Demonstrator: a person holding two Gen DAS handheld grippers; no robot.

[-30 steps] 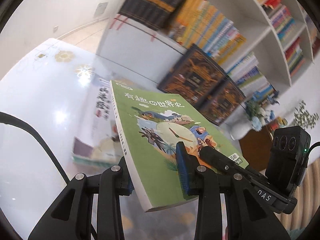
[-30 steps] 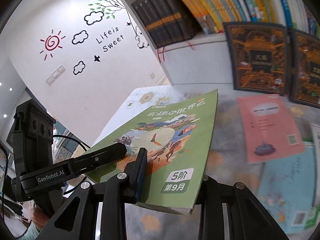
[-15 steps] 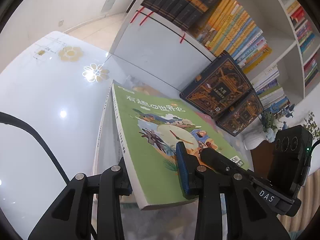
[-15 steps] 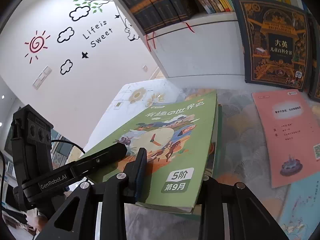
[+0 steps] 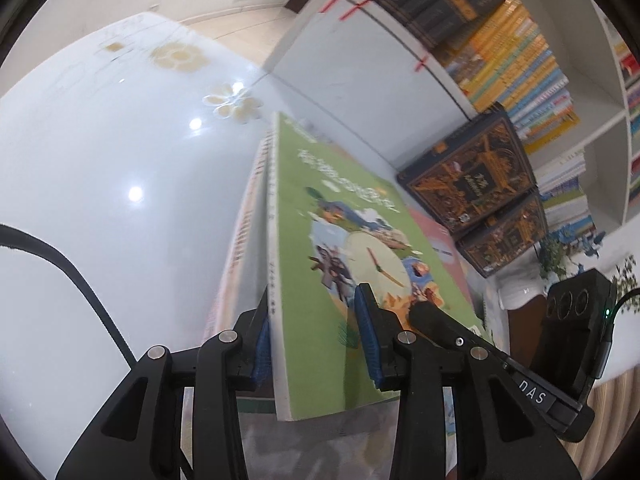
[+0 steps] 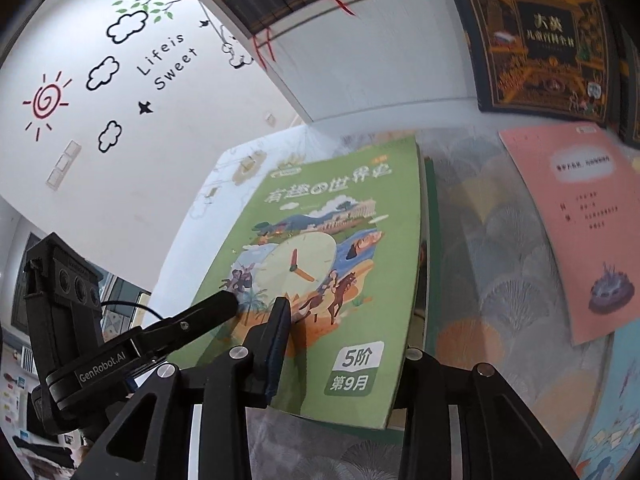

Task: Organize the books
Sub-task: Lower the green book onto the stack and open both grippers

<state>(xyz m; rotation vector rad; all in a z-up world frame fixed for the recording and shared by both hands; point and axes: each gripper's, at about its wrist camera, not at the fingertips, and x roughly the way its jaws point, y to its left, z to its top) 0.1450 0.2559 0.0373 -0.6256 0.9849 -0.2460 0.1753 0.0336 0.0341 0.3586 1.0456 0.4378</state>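
Left hand-held gripper [image 5: 316, 340]: you had it clenched on the green book [image 5: 340, 280], one blue pad against the spine edge, the other on the cover.
Right hand-held gripper [image 6: 340, 344]: you had it grasping the same green book at its near corner, one finger on the cover; the opposite finger was hidden below the book.
Grip rationale: a two-sided hold on a wide, floppy paperback appeared chosen to keep it level and square, a judgement from the matching grips.
Book position: it ran from between the jaws toward 12 o'clock in both wrist views, the near edge at 6 o'clock just beyond the fingers.
Underlying stack: the green book lay over a stack of books [image 5: 240, 240] whose edges showed at its 9 o'clock side in the left view; a darker green cover [image 6: 430, 240] showed at 3 o'clock in the right view. Whether it touched the stack fully, I cannot tell.
Placement rationale: the edges ran nearly parallel, suggesting you were aligning it onto that pile.
Pink booklet [image 6: 572, 232]: flat on the surface [image 6: 492, 280] at 2 o'clock of the right hand-held gripper, apart from the pile.
Dark boxed volumes [image 5: 472, 176]: propped against the bookshelf [image 5: 360, 92] at 1 o'clock.
Stage: placement near done, release pending.
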